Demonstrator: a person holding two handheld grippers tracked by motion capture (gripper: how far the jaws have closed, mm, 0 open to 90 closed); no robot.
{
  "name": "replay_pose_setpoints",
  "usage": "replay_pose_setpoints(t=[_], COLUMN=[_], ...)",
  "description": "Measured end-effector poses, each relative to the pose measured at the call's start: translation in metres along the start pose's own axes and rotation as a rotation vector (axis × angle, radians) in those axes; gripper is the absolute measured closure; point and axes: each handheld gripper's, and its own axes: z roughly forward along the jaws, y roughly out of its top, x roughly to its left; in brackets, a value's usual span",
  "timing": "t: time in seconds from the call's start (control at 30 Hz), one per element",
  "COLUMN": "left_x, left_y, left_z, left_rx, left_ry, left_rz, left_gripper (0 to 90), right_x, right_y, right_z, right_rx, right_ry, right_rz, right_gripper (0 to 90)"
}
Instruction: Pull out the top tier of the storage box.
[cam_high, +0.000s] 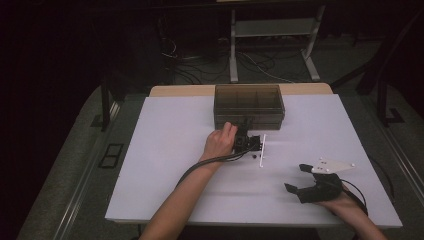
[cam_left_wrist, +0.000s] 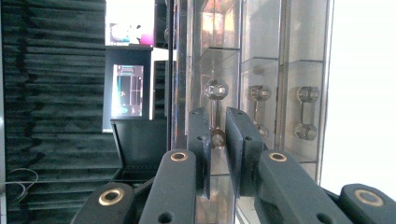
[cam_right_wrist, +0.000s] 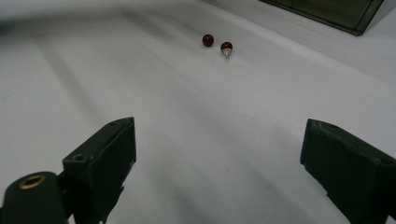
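L gripper (cam_left_wrist: 217, 135) was nearly pressed together on front handle (cam_left_wrist: 215, 112) of clear box (cam_high: 249, 104) straight ahead. R gripper (cam_right_wrist: 219, 154) was spread wide, empty, w/ two red beads (cam_right_wrist: 216, 43) well ahead. Risk: thin handle slips out, pull drags box.

Hand (cam_high: 218, 142) hides left gripper (cam_high: 243, 142) at the box (cam_high: 248, 105).

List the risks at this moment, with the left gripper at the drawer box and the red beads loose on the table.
1. The left gripper has its jaws nearly shut around a small drawer handle of the clear drawer box; a skewed pull may slip off or drag the box.
2. Two red beads lie loose on the white table; a jolt could roll them.
3. The open right gripper sits away from the box, not bracing it.
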Motion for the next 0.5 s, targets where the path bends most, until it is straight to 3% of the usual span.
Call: replay_pose_setpoints(t=[0.5], left_x=[-0.001], left_y=[0.0], left_z=[-0.012], left_rx=[-0.004], left_ry=[-0.001], left_rz=[0.005], left_gripper=[80.0], right_x=[0.001], right_y=[0.0], right_z=[0.001], right_rx=[0.002], right_ry=[0.0], right_rz=[-0.003], right_gripper=[9.9])
